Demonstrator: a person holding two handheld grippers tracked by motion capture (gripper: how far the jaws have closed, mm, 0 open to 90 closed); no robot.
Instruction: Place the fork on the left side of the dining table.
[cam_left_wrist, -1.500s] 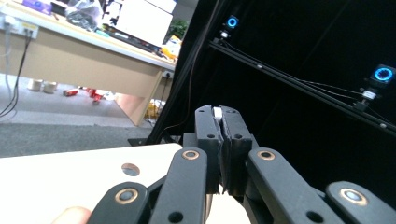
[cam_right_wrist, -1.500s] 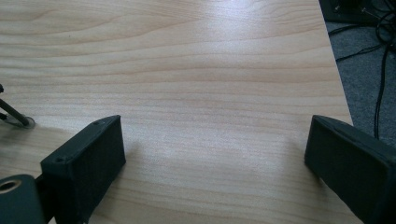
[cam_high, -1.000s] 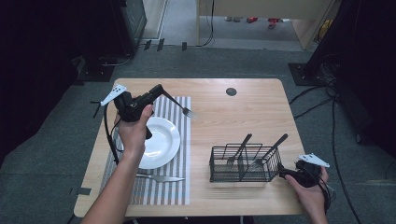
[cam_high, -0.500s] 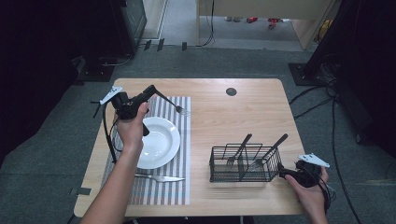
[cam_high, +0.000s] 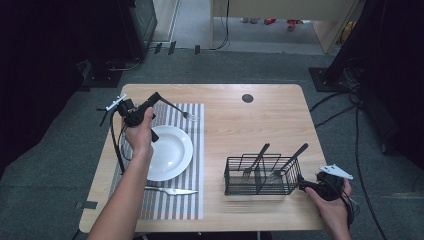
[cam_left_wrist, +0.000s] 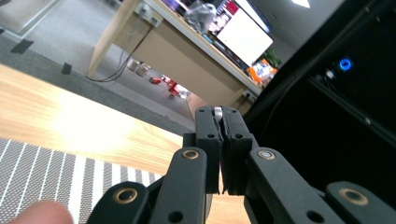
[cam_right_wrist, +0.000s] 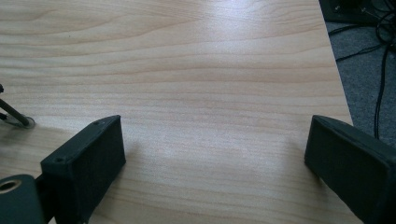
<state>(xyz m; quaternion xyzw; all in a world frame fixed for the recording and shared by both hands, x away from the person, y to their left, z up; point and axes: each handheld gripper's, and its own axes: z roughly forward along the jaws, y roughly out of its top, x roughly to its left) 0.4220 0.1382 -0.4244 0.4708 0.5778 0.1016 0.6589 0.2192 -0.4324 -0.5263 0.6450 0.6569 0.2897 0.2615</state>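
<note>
On the wooden table (cam_high: 260, 125) above grey carpet (cam_high: 235, 65), my left gripper (cam_high: 159, 97) clamped a fork (cam_high: 186, 114) over the striped mat (cam_high: 192, 150); my right gripper (cam_high: 302, 184) gaped beside the wire basket (cam_high: 260, 175).

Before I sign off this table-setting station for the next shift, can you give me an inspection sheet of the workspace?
Surface: light wooden table, with a grey striped placemat at its left.
Job's things: silver fork with black handle clamped in the left gripper, its tines over the placemat's far edge; round white plate and silver knife on the placemat.
Clutter: black wire cutlery basket holding two black-handled utensils.
Grippers: left shut on the fork; right gripper open, fingers low over bare wood.
Cables: one trails from the left gripper; loose black cables on the floor at right.
Surroundings: grey carpet, dark equipment at both sides.
</note>
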